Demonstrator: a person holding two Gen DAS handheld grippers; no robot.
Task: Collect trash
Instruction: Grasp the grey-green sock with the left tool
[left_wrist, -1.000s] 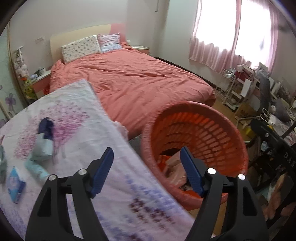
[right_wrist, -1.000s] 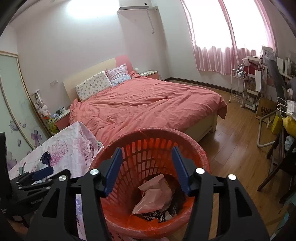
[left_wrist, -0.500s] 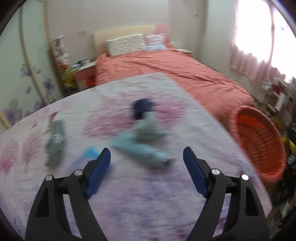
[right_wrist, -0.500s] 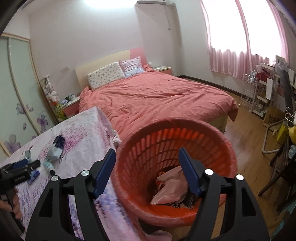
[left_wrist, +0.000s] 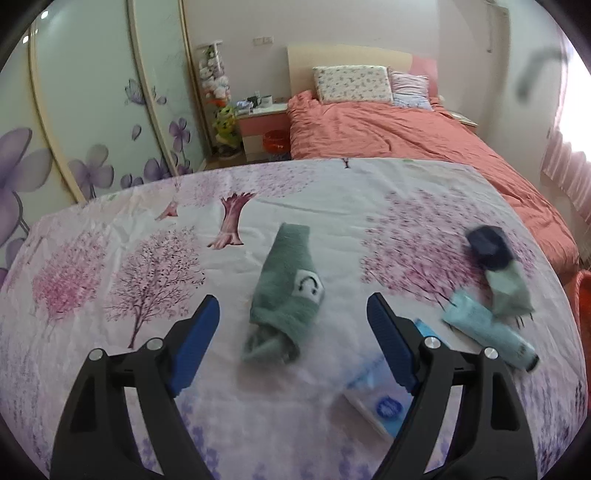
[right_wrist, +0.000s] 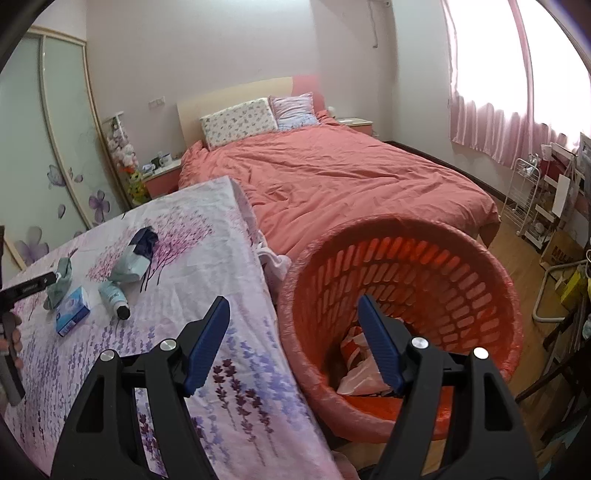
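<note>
Salmon-pink bedding covers the bed (right_wrist: 343, 177), the biggest thing in the room, with two pillows at its headboard. Next to its foot stands a table under a floral cloth (left_wrist: 155, 258), printed with pink trees and purple sprigs. Off the table's right edge sits the orange basket (right_wrist: 436, 258), slotted all round, with pink and red wrappers lying in its bottom.

On the cloth lies the trash, all near together. A green sock (left_wrist: 288, 291) with a smiley face lies rolled near the middle. To its right is a pale blue tube (left_wrist: 484, 332) with a dark cap, touching a grey-green pouch (left_wrist: 509, 288) whose far end is dark navy. A blue-and-white box (left_wrist: 380, 402) lies nearest the camera, partly hidden behind the right finger.

The left gripper (left_wrist: 293, 339) hangs over the cloth with its jaws wide apart, having just been opening; the sock's near end lies between the blue pads, untouched by them. The right gripper (right_wrist: 293, 341) is also spread wide and empty, having just been opening, one finger over the cloth's edge and the other over the basket's rim.
</note>
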